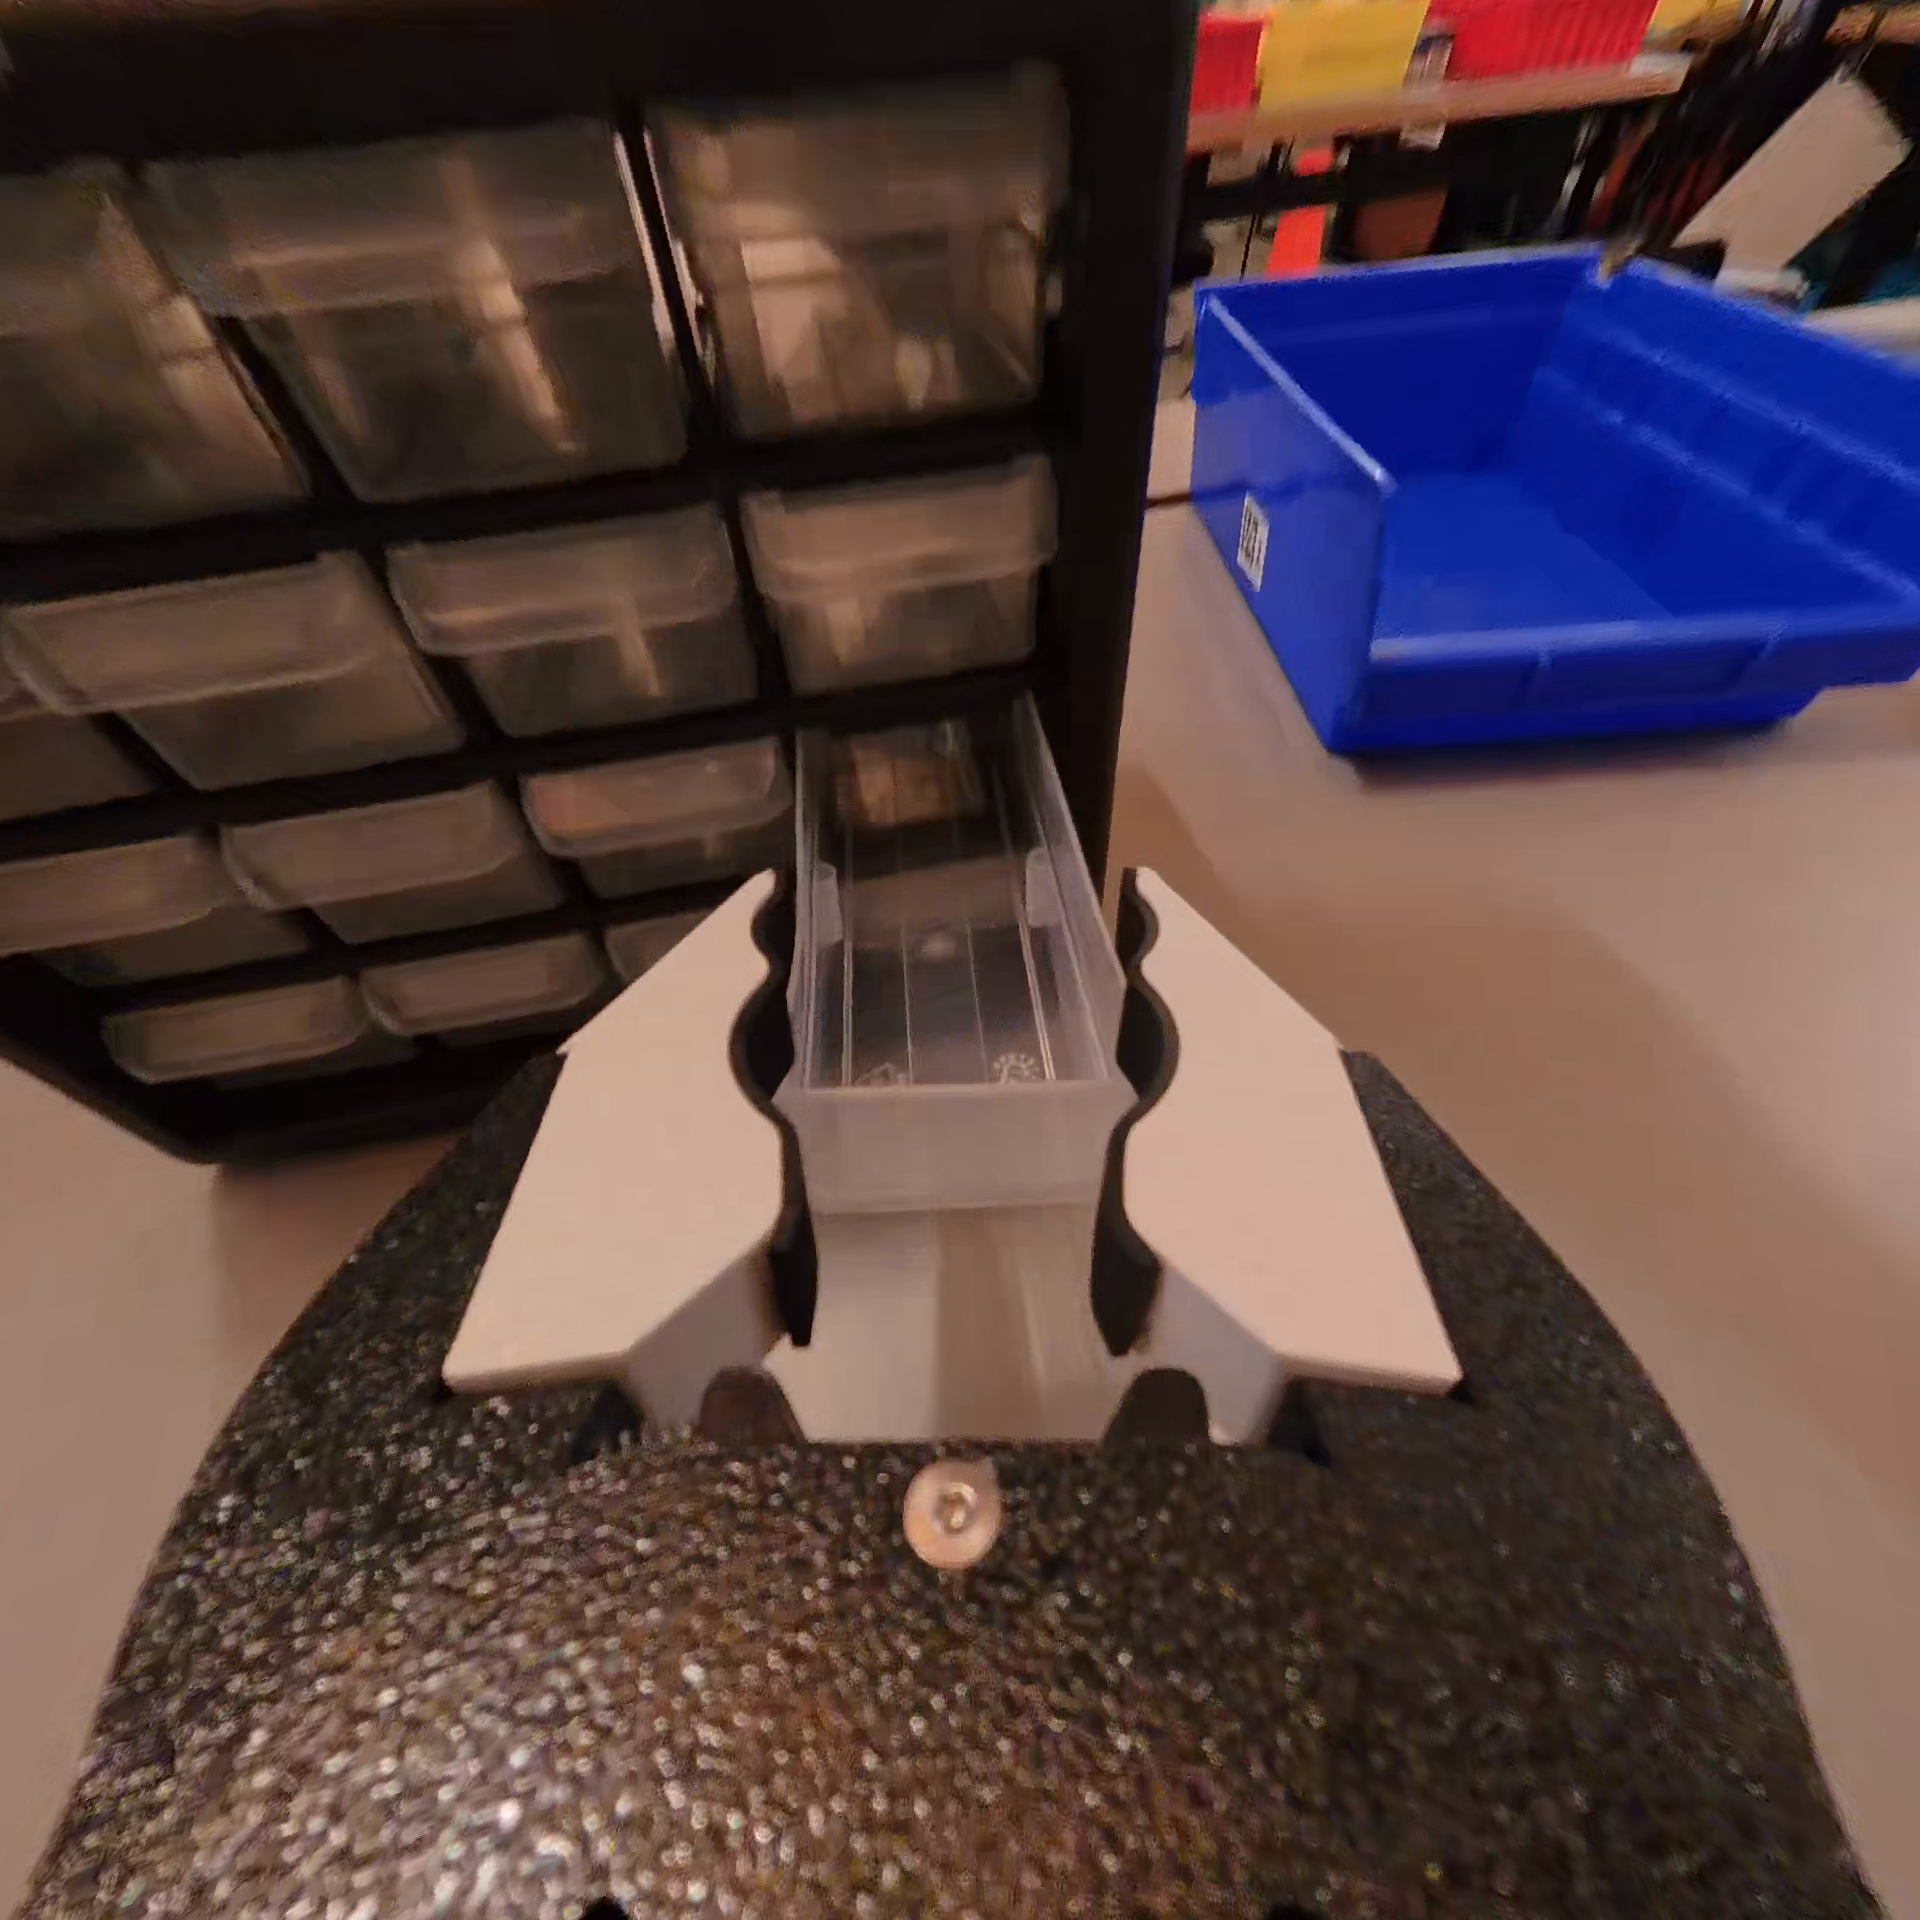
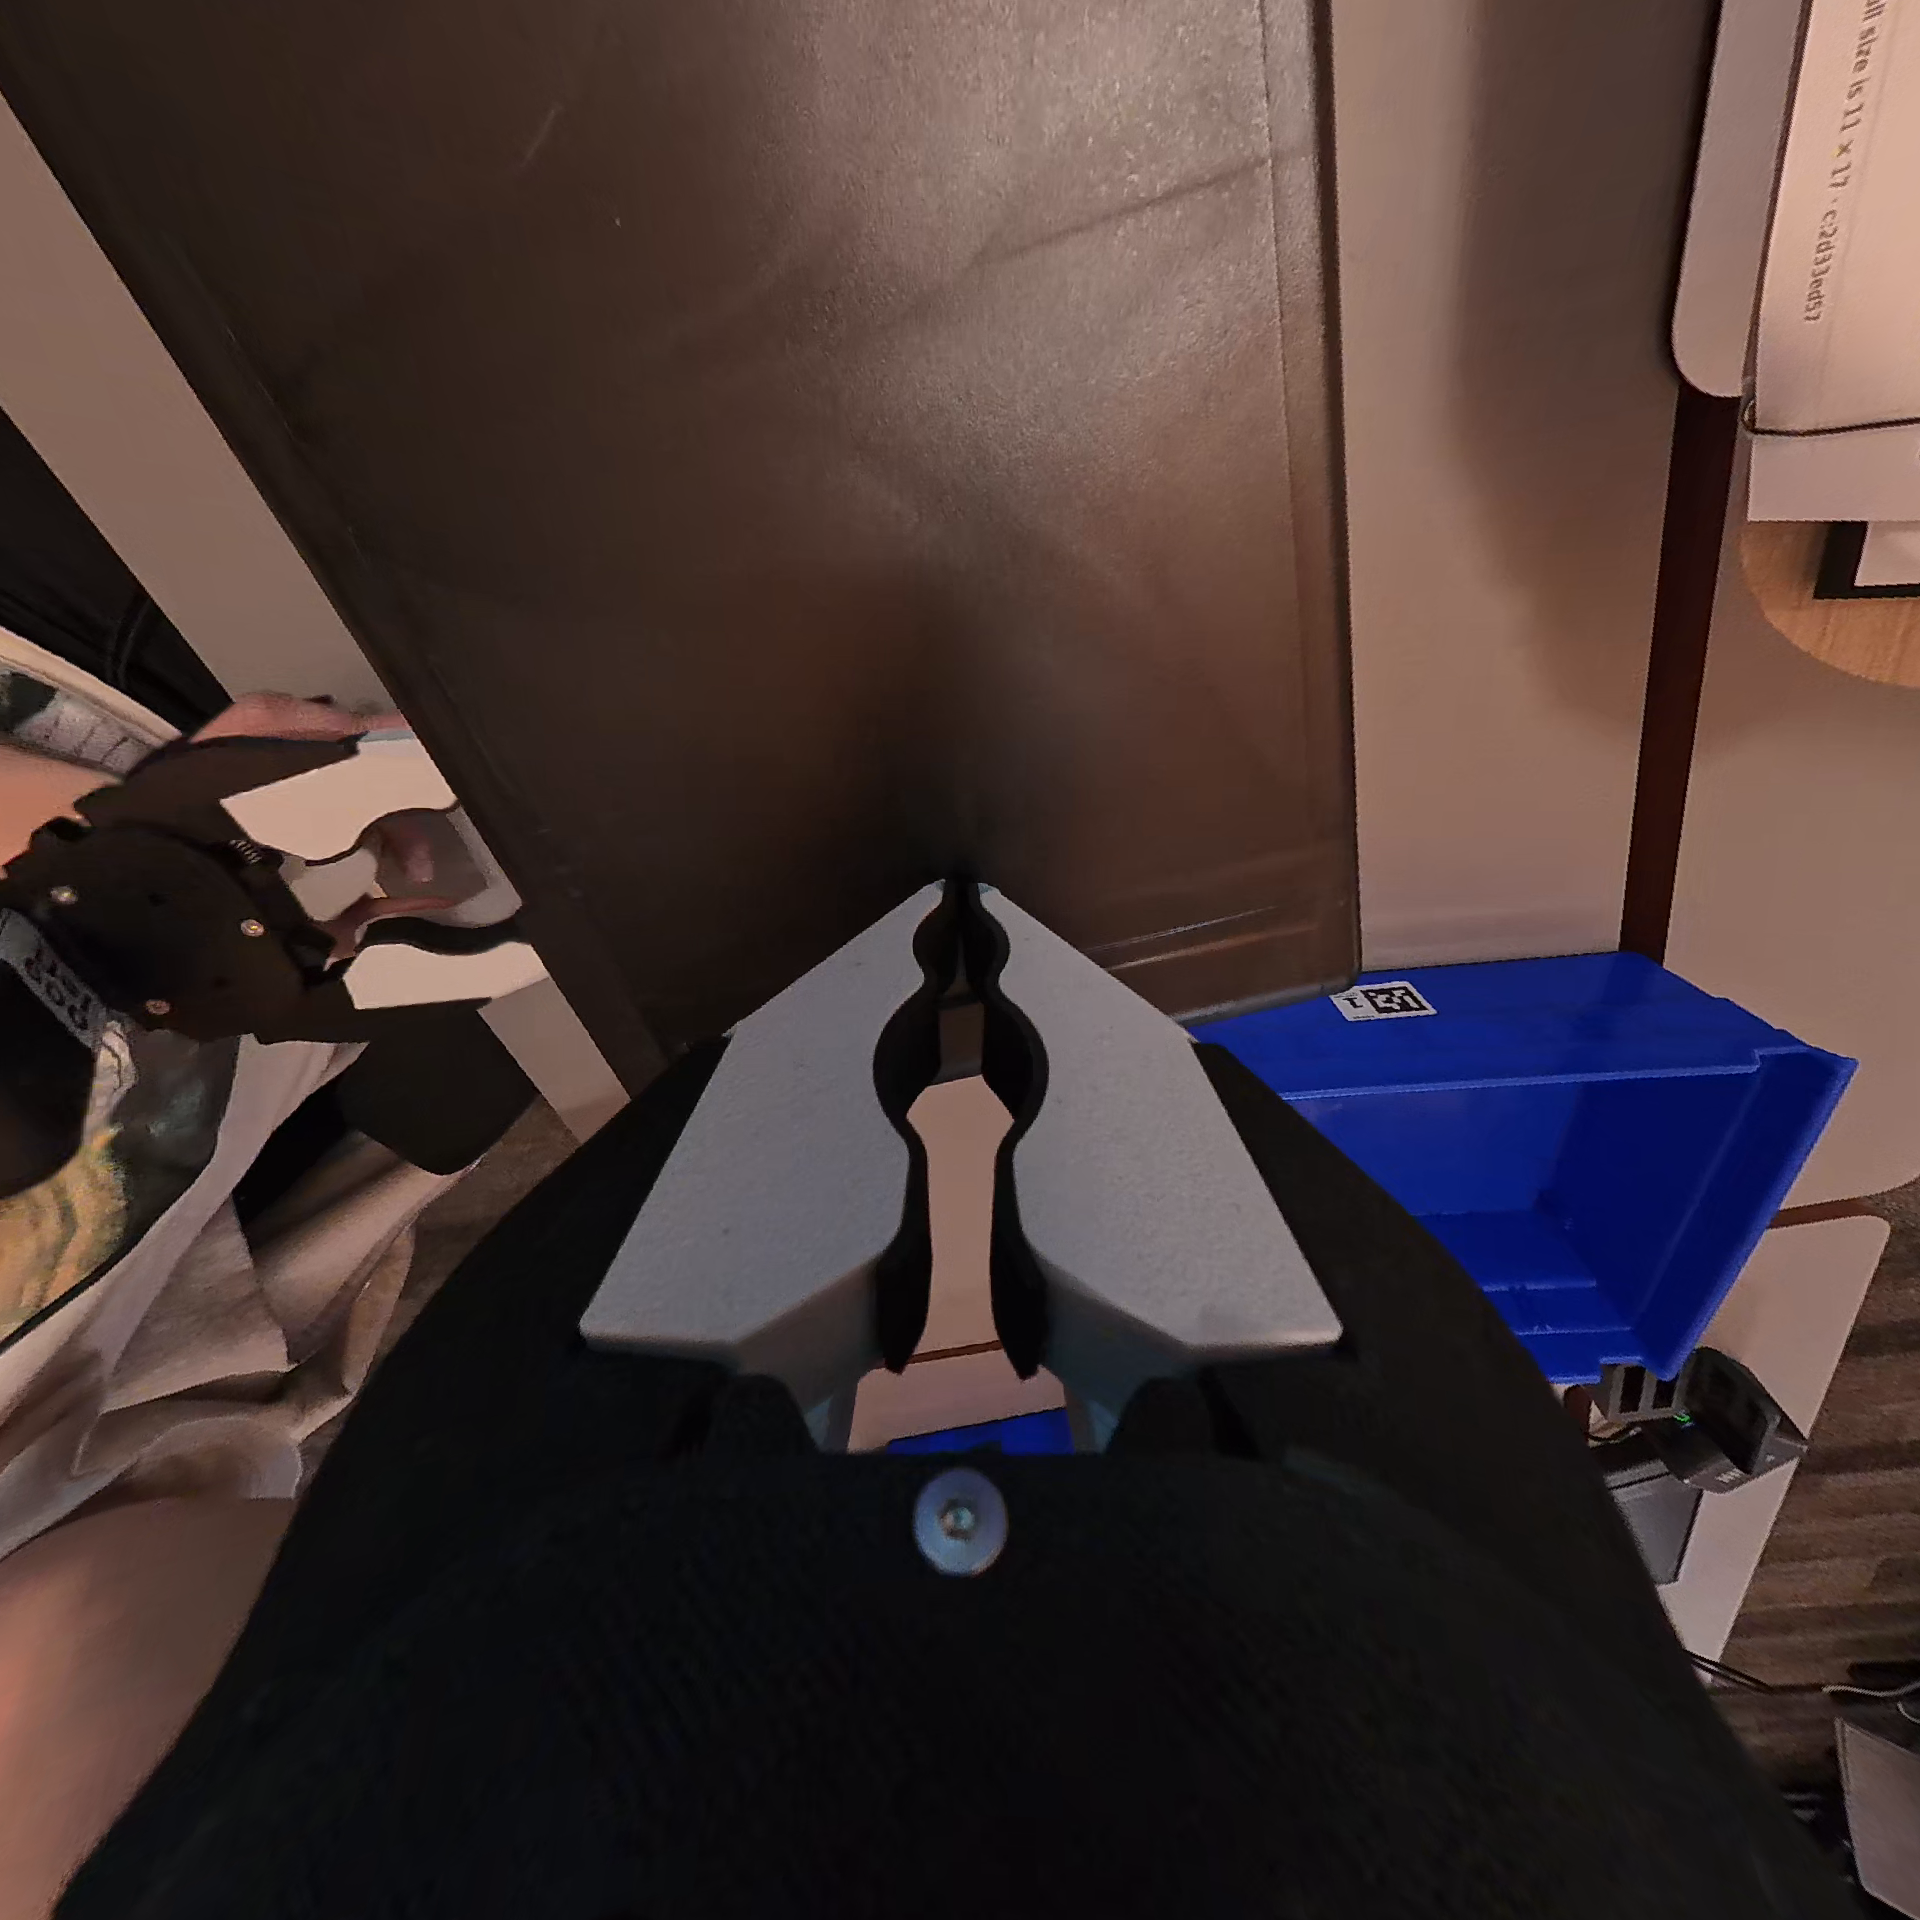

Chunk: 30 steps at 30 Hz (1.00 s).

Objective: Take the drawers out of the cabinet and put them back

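A black cabinet [image 1: 1132, 416] holds several clear plastic drawers in rows. My left gripper [image 1: 951, 894] is shut on the front of one clear drawer [image 1: 951, 1039] from the right column. That drawer sticks well out of its slot, its back end still inside the frame, and it looks empty. My right gripper [image 2: 958, 888] is shut and empty, its tips pressed against a flat dark outer panel of the cabinet [image 2: 831, 416]. The left gripper [image 2: 447, 894] also shows at the left edge of the right wrist view, in a person's hand.
A blue open-front bin [image 1: 1558, 520] stands on the beige table [image 1: 1455, 1039] to the right of the cabinet. It also shows in the right wrist view [image 2: 1558, 1143], beside the right gripper. Shelves with red and yellow items are far behind.
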{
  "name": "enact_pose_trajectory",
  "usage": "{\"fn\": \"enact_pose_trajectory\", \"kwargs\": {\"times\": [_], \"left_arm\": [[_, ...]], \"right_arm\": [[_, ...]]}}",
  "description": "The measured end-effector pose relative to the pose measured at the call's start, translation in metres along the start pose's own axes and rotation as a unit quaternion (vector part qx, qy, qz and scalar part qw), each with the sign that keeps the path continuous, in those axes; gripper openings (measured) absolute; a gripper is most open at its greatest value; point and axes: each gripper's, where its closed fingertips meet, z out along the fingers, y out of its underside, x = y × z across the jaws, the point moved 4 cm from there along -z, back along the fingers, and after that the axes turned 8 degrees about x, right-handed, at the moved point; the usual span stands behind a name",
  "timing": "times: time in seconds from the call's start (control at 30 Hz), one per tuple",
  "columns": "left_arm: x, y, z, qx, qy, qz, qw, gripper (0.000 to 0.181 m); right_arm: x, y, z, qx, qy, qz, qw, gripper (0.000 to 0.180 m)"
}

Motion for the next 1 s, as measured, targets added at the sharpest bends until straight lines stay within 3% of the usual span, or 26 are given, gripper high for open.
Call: {"fn": "enact_pose_trajectory", "kwargs": {"times": [0.03,0.27,0.33,0.43,0.47,0.53,0.6,0.67,0.83,1.0], "left_arm": [[0.0,-0.003,0.003,0.013,0.001,-0.004,1.0,0.06],[0.001,-0.004,0.026,0.084,0.006,0.029,0.996,0.064],[0.004,-0.006,0.024,0.109,0.017,0.067,0.992,0.057],[0.007,-0.007,0.009,0.138,-0.002,0.157,0.978,0.082],[0.009,-0.005,0.002,0.142,0.001,0.178,0.974,0.082],[0.012,0.001,-0.014,0.149,0.016,0.218,0.964,0.068],[0.01,0.007,-0.028,0.167,0.024,0.272,0.948,0.04],[0.01,0.017,-0.039,0.183,0.031,0.35,0.918,0.0],[0.012,0.037,-0.045,0.213,0.0,0.555,0.804,0.0],[0.006,0.035,-0.028,0.2,-0.004,0.589,0.783,0.0]], "right_arm": [[0.0,0.0,0.0,-0.001,0.0,-0.001,1.0,0.0],[-0.001,-0.001,0.0,-0.014,0.005,-0.007,1.0,0.0],[-0.001,-0.001,0.0,-0.014,0.007,-0.008,1.0,0.0],[-0.001,-0.001,0.0,-0.01,0.006,-0.007,1.0,0.0],[-0.001,-0.001,0.0,-0.009,0.005,-0.006,1.0,0.0],[-0.001,0.0,0.0,-0.004,0.005,-0.005,1.0,0.0],[-0.001,0.0,0.0,0.0,0.006,-0.002,1.0,0.0],[-0.001,0.0,0.0,0.004,0.008,0.002,1.0,0.0],[-0.001,0.001,0.0,0.008,0.014,0.009,1.0,0.0],[-0.001,0.002,0.0,0.024,0.01,0.026,0.999,0.0]]}}
